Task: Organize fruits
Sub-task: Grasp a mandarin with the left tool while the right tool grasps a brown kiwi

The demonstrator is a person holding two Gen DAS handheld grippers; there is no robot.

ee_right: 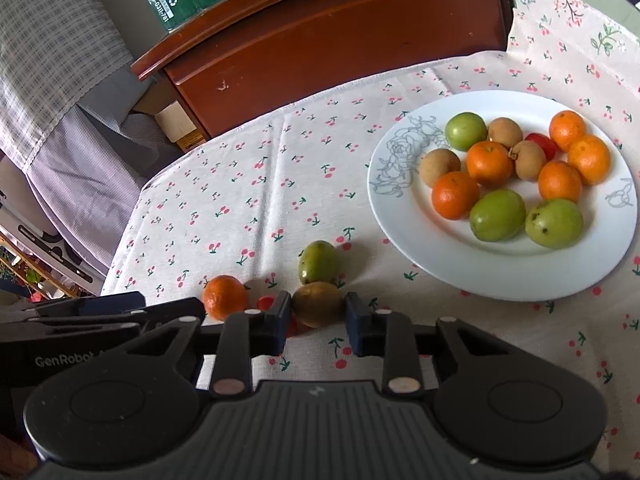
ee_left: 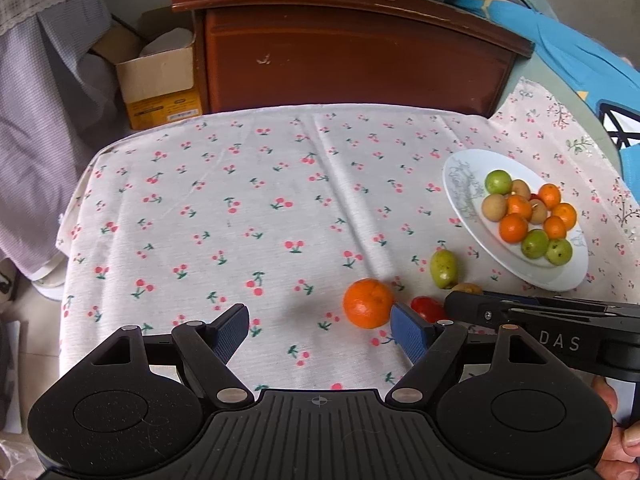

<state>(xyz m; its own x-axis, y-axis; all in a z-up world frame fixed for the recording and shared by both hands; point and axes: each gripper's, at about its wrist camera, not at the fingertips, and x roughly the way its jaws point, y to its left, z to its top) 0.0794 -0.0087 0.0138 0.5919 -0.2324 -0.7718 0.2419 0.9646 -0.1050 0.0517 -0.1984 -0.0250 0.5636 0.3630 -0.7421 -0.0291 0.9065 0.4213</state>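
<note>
While both grippers work at the near edge of the table, the fruit lies as follows.

Table (ee_left: 280,184): covered by a cherry-print cloth; a wooden cabinet (ee_left: 352,52) stands beyond its far edge.

Plate (ee_right: 500,276): white, toward the right side of the table, carrying small oranges, green fruits, brown fruits and one red fruit.

Loose orange (ee_left: 368,303): on the cloth near the near edge, just beside the right finger of the left gripper.

Loose green fruit (ee_right: 319,262): on the cloth between the plate and the near edge, just beyond the brown fruit.

Brown fruit (ee_right: 318,304): on the cloth, lying between the fingers of the right gripper.

Red fruit (ee_left: 427,307): small, between the loose orange and the brown fruit, partly hidden.

Left gripper (ee_left: 320,326): jaws spread wide, holding nothing, above bare cloth.

Right gripper (ee_right: 318,320): jaws narrowed around the brown fruit; whether the pads press it cannot be told.
</note>
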